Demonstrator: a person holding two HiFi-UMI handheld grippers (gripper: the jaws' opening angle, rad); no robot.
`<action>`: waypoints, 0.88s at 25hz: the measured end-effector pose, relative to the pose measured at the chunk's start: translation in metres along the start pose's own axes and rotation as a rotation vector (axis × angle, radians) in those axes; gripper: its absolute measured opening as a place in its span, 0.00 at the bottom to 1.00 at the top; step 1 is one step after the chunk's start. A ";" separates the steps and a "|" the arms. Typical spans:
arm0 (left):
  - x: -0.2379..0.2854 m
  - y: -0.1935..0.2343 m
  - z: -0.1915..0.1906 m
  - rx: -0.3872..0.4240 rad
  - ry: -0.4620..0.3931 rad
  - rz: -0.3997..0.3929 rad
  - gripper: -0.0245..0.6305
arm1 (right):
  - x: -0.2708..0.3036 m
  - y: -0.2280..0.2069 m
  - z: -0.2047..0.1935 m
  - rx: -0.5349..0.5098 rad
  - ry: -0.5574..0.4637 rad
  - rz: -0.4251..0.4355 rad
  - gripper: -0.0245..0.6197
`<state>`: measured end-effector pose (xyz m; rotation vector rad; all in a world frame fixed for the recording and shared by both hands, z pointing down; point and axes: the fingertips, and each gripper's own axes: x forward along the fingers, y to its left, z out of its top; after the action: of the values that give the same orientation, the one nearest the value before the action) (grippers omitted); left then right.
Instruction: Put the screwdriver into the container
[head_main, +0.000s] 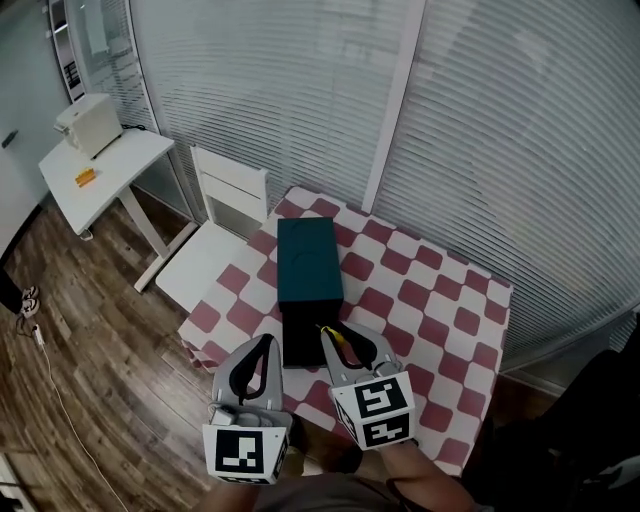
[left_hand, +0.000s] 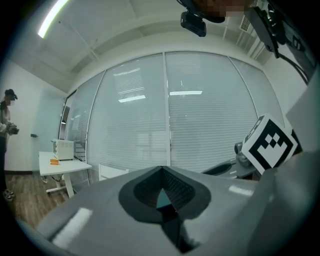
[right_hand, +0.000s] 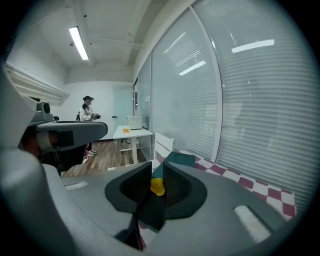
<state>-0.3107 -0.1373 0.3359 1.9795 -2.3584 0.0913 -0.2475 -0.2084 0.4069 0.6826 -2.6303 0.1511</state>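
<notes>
The screwdriver (right_hand: 157, 186), its yellow handle showing, is clamped between the jaws of the right gripper (head_main: 345, 338), at the near, dark end of the teal container (head_main: 309, 258); the container lies on the red-and-white checked table (head_main: 445, 300); the left gripper (head_main: 264, 345) hangs just beside that dark end, jaws pressed together on nothing; a white chair (head_main: 232, 188) stands at the table's left side.
</notes>
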 end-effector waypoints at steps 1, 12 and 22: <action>0.002 0.003 -0.004 -0.005 0.018 0.002 0.04 | 0.004 0.000 -0.004 0.006 0.010 0.000 0.19; 0.025 0.020 -0.054 -0.046 0.138 -0.021 0.04 | 0.047 0.005 -0.037 0.007 0.048 0.011 0.19; 0.041 0.022 -0.076 -0.070 0.176 -0.048 0.04 | 0.064 0.006 -0.090 0.031 0.189 0.013 0.19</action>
<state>-0.3392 -0.1675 0.4152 1.9093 -2.1746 0.1709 -0.2679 -0.2132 0.5160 0.6293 -2.4562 0.2484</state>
